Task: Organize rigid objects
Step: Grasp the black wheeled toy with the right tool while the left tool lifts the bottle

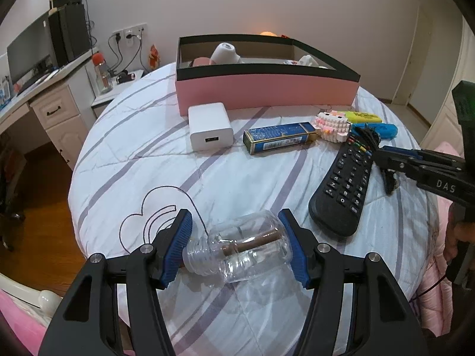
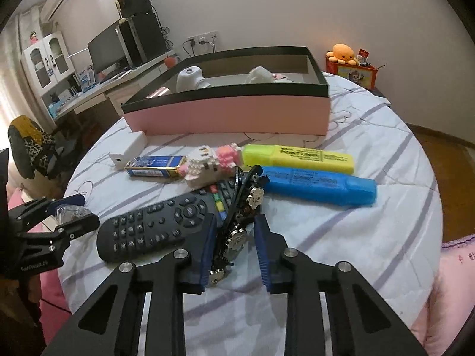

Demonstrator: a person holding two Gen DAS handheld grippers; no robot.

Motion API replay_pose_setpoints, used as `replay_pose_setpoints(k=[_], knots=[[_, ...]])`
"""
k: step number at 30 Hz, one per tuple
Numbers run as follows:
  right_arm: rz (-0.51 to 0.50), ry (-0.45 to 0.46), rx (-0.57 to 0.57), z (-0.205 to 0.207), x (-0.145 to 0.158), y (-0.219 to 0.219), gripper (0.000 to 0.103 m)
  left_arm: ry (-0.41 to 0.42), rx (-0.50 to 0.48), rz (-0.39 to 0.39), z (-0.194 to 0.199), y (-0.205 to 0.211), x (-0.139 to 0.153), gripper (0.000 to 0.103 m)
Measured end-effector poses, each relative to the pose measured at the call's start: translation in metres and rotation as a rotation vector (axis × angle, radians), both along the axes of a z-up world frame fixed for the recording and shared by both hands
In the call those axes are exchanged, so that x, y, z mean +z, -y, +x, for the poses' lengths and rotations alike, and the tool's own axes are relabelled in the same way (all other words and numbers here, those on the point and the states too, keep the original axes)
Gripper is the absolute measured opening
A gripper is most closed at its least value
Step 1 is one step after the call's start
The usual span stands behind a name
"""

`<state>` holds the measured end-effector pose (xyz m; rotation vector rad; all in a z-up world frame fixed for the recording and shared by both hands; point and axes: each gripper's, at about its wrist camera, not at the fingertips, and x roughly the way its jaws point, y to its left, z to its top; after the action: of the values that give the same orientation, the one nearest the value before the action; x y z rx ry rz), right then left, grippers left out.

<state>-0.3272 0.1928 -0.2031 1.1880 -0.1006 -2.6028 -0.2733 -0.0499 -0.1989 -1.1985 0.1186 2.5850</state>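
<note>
My left gripper [image 1: 236,247] has its blue pads on both sides of a clear bottle [image 1: 243,249] that lies on its side on the bed cover; the jaws look closed on it. My right gripper [image 2: 234,247] straddles a black strap with flower-shaped metal studs [image 2: 242,222]; its left pad touches the strap, and a gap shows by the right pad. A black remote [image 2: 157,225] lies to its left. A pink box with a black rim [image 1: 267,89] stands at the back and holds a white bottle [image 1: 224,53] and other items.
A white charger [image 1: 209,126], a blue tin [image 1: 277,138], a pink-and-white brick figure [image 2: 212,163], a yellow highlighter [image 2: 299,157] and a blue highlighter [image 2: 320,187] lie in front of the box. A desk with a monitor [image 1: 29,56] stands left.
</note>
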Motion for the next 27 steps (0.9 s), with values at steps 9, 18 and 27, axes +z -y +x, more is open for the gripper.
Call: replay_pose_setpoints(k=[9,18,27], knots=[[0.120,0.022,-0.047,0.009,0.002,-0.025,0.022,0.003,0.003,-0.013,0.001,-0.001,-0.002,0.061],[0.156,0.009,-0.065,0.005,-0.007,-0.022,0.026,-0.020,0.012,0.008,0.003,0.000,-0.006,0.066],[0.217,-0.052,-0.061,0.009,-0.012,-0.016,0.030,-0.102,0.009,0.009,0.012,0.002,-0.011,0.059]])
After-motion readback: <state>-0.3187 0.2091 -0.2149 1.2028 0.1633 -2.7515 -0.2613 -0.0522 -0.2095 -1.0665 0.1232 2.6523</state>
